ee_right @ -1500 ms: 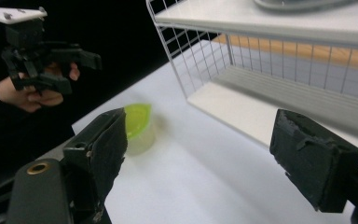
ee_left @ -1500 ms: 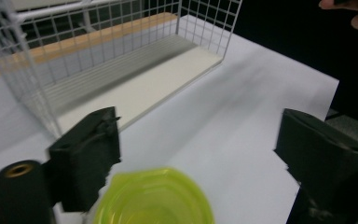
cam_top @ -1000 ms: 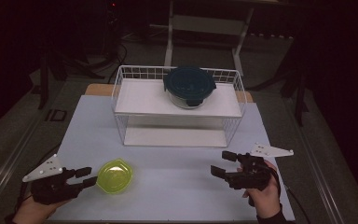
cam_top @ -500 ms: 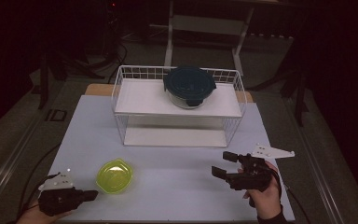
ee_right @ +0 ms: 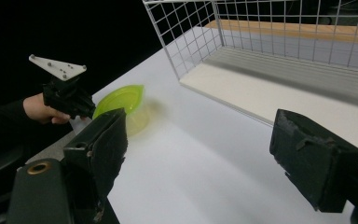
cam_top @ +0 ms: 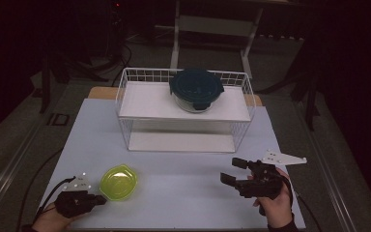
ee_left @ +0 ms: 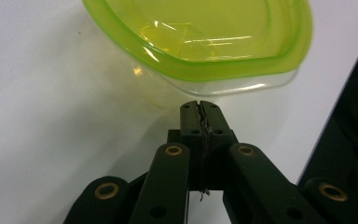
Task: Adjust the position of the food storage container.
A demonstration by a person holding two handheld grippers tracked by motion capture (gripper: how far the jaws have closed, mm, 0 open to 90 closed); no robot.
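A lime-green plastic container [cam_top: 119,181] sits on the white table near its front left [ee_left: 200,42] [ee_right: 123,105]. My left gripper [cam_top: 98,199] is just to the container's left, low over the table; its jaws are pressed together with nothing between them [ee_left: 199,108], tips a little short of the container's wall. My right gripper [cam_top: 233,172] hovers at the front right with its jaws wide apart and empty [ee_right: 205,154]. A round glass bowl with a dark teal lid [cam_top: 196,89] rests on the top shelf of a white wire rack [cam_top: 125,94].
The wire rack's lower shelf [cam_top: 178,142] [ee_right: 270,93] stands behind the open middle of the table [cam_top: 183,183]. A wooden strip [cam_top: 99,92] runs along the table's back edge. Dark floor and stand legs surround the table.
My left gripper has dropped back toward the table's front left corner and turned, its grey plate now small and tipped. The green container and my right gripper have stayed nearly still.
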